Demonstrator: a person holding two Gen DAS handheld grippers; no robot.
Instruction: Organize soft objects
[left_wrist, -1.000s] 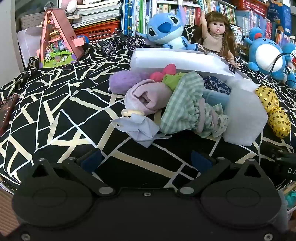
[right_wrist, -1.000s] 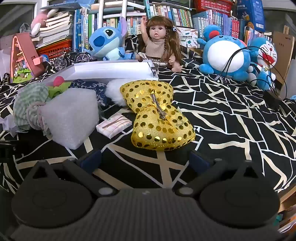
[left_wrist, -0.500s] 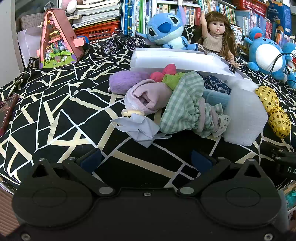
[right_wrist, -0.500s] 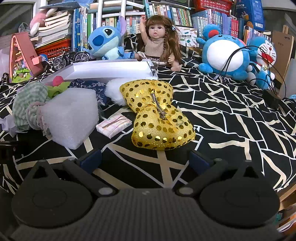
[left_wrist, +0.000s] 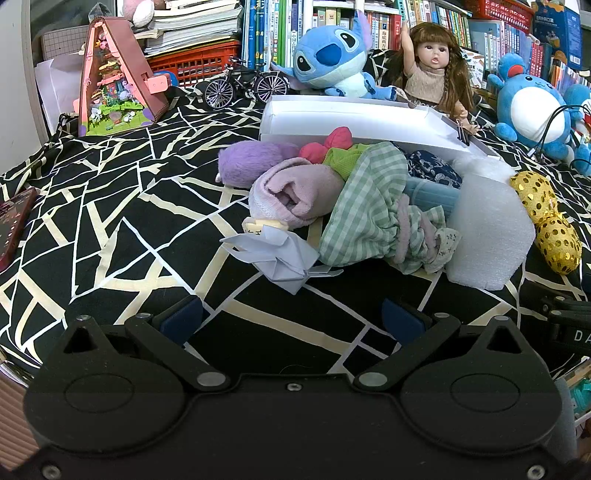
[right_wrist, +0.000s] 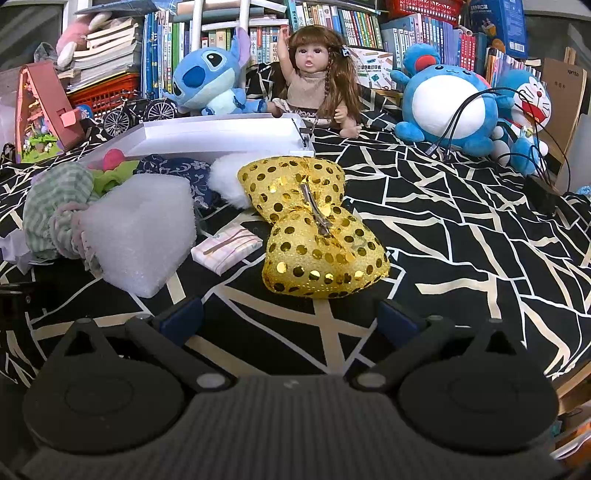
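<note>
Blue-padded hand-held gripper (right_wrist: 290, 317) gapes wide, empty, near gold bow (right_wrist: 314, 229)

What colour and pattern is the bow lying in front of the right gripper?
The bow is gold fabric dotted with shiny gold sequins; the right wrist view shows it best.

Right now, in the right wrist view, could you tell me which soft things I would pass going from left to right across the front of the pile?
Green checked cloth → white foam block → small pink striped packet → gold sequin bow.
</note>
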